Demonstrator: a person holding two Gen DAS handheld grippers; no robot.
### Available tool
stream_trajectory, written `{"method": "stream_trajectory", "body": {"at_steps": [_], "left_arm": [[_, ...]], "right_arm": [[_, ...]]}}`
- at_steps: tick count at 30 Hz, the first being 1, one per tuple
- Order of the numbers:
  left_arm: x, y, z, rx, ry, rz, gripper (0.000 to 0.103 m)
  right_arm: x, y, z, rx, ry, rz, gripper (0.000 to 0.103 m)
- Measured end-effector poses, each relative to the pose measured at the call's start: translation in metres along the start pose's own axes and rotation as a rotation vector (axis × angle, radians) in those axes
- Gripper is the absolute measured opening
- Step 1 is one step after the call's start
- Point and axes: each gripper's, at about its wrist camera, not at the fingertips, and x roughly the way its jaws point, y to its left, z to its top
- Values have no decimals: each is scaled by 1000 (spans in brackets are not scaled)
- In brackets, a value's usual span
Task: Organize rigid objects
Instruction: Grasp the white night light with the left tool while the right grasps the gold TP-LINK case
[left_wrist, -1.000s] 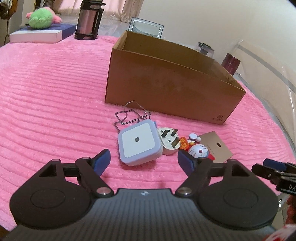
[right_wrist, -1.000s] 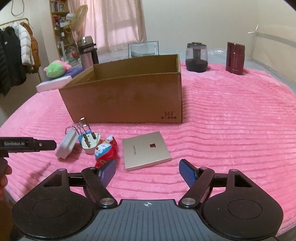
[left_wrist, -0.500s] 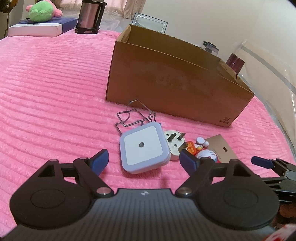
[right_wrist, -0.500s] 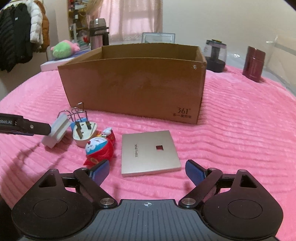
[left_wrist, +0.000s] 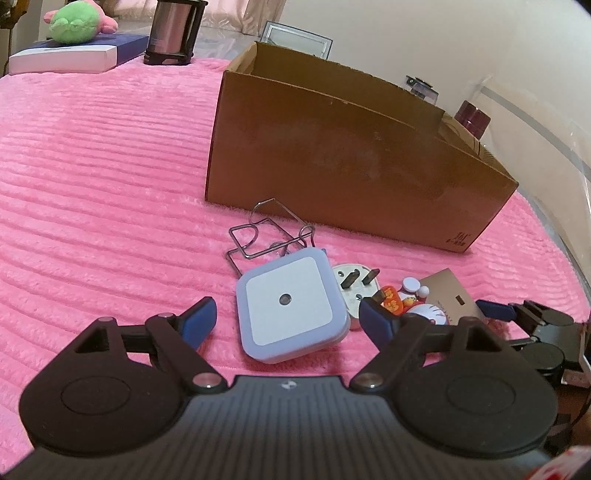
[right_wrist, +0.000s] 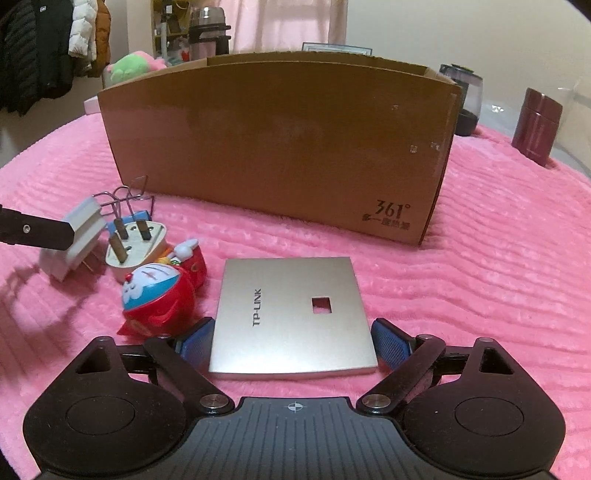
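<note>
On the pink ribbed blanket (right_wrist: 480, 277), just before the cardboard box (right_wrist: 280, 147), we hold our right gripper (right_wrist: 293, 341) spread wide around the near end of the gold TP-LINK plate (right_wrist: 291, 314), its pads not pressing it. Our left gripper (left_wrist: 288, 319) likewise stands released, straddling the square night light (left_wrist: 291, 314), with the white plug (left_wrist: 349, 291) and the Doraemon toy (right_wrist: 159, 295) just beside.

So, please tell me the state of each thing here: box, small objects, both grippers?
Cardboard box: upright, top open.
Gold plate: flat, between the right gripper's open jaws, ungripped.
Night light: tilted, between the left gripper's open jaws.
White plug: prongs up.
Toy figure: lying down.
</note>
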Motion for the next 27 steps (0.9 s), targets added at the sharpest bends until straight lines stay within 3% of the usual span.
{"method": "stream_trajectory", "body": {"at_steps": [10, 17, 22, 25, 27], "left_arm": [[11, 1, -2, -28, 4, -15, 81], [14, 13, -1, -142, 2, -50, 81], [17, 13, -2, -152, 14, -43, 73], [18, 13, -2, -158, 21, -49, 62], [18, 11, -3, -155, 22, -53, 63]], "right_arm": [[7, -3, 7, 17, 8, 13, 85], [0, 0, 3, 46, 0, -1, 85], [-5, 2, 1, 59, -2, -7, 85], [-7, 2, 1, 65, -4, -11, 85], [-8, 2, 1, 68, -5, -13, 85]]}}
